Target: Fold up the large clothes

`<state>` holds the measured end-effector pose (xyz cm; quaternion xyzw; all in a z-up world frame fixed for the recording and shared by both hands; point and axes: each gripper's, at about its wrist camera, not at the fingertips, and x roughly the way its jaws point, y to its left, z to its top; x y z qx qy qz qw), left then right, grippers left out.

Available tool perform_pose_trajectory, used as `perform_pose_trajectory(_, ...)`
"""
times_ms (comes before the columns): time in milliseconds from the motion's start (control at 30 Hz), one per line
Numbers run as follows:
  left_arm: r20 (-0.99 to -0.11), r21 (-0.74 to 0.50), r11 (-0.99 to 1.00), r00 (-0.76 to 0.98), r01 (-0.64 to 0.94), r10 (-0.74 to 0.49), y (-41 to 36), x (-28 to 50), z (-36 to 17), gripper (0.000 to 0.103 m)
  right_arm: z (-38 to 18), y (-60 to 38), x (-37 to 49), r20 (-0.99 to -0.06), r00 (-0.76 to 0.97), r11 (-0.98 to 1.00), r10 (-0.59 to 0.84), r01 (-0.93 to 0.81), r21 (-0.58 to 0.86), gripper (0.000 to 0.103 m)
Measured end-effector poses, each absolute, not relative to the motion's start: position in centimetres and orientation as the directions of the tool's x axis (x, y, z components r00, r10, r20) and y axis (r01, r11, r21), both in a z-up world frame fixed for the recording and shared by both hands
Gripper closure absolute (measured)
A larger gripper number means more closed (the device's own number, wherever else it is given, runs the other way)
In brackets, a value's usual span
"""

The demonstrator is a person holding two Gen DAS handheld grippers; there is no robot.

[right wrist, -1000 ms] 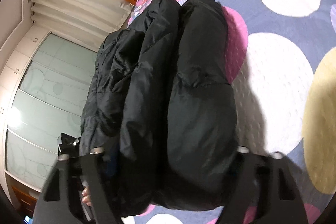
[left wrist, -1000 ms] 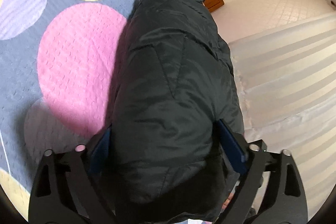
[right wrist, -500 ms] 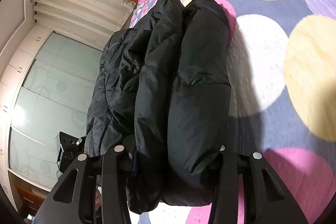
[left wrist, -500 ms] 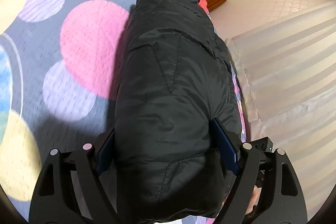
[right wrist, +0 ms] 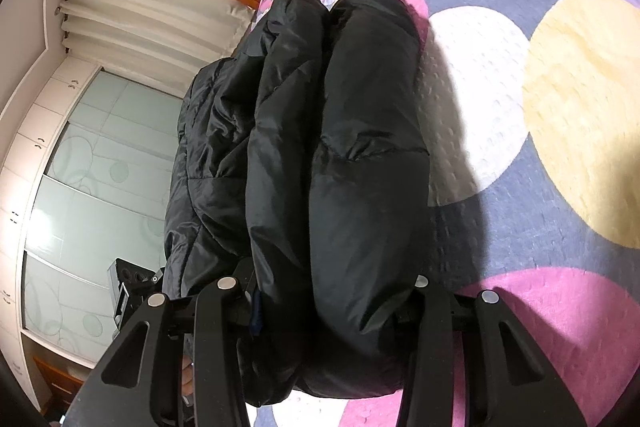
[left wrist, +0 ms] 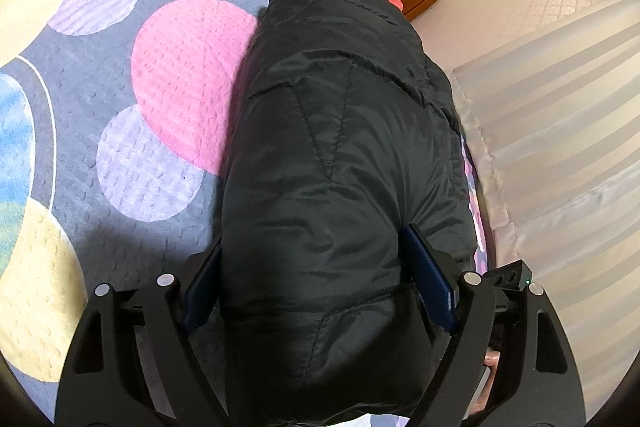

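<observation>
Polka-dotted bedspread (left wrist: 120,131) is covering the bed beside pale curtains (left wrist: 560,131); my left hand-held gripper (left wrist: 316,291) and right hand-held gripper (right wrist: 332,303) are each clamping the folded black jacket (left wrist: 340,147) lying there.

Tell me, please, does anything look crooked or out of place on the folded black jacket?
The black jacket is not one tidy bundle: in the right wrist view a crumpled part bulges out beside the layers that the right tongs pinch, toward the bed's edge. No damage shows.

No readable text, label, brand, number or sign anywhere in either view.
</observation>
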<state>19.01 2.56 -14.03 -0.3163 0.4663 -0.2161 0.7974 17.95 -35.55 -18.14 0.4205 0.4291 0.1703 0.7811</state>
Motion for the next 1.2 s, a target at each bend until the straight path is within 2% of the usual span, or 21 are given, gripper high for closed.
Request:
perform_pose_trajectory(200, -0.615, -0.697, 0.716, 0.477, 0.044, -0.628, 2.9, 18.9, -13.8, 0.015, -18.1, -35.4, 16.8, -0.528, 0.581, 0.592, 0.619, 0.096, 0.800, 0.054)
perform_pose_trajectory(400, -0.646, -0.637, 0.768, 0.501, 0.061, -0.576, 2.8, 18.5, -12.8, 0.013, -18.3, -35.7, 16.3, -0.525, 0.589, 0.590, 0.614, 0.099, 0.801, 0.048)
perform_pose_trajectory(833, -0.702, -0.527, 0.849, 0.538, 0.049, -0.467, 2.1, 17.3, -11.5, 0.012, -18.2, -37.2, 14.6, -0.504, 0.614, 0.563, 0.607, 0.114, 0.818, 0.046)
perform_pose_trajectory(1200, -0.733, -0.421, 0.907, 0.576, 0.035, -0.362, 1.6, 15.5, -10.4, 0.012, -17.2, -37.9, 12.4, -0.548, 0.634, 0.603, 0.545, 0.158, 0.782, 0.044)
